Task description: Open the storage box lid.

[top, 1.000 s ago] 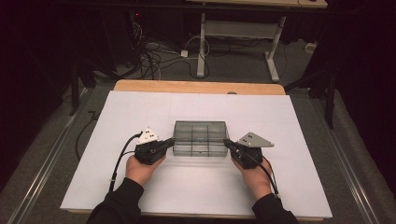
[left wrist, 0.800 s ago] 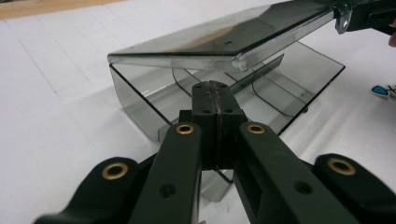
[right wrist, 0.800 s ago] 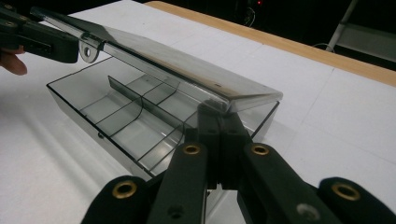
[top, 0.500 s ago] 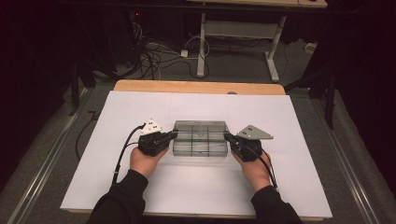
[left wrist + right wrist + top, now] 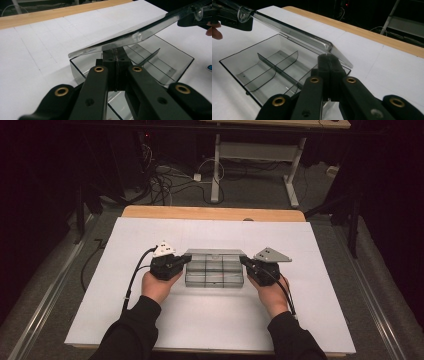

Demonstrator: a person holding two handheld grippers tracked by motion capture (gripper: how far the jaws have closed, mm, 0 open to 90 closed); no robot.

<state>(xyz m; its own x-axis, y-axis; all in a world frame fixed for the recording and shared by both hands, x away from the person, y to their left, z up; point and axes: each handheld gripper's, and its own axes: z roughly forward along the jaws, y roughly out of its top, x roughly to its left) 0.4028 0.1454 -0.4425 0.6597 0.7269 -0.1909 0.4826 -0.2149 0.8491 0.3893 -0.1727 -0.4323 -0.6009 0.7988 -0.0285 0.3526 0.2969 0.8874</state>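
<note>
Two hand-held grippers [image 5: 186, 260] [image 5: 243, 261] under lid [image 5: 215, 252] edge.

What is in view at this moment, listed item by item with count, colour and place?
Compartment box: one, clear smoky grey plastic with inner dividers, middle of the white surface; nothing visible inside it.
Box lid: one, clear, tilted up above the box, each end at a gripper tip.
Table: one, white top with a wooden far edge.
Desk frame: one, pale metal legs, on the floor beyond the table.
Cables: a loose tangle, black and white, on the floor beyond the table.
Left hand-held gripper: one, black with a grey plate, jaws shut, at the lid's left end.
Right hand-held gripper: one, black with a grey plate, jaws shut, at the lid's right end.
Hands: two, dark sleeves, near edge.
</note>
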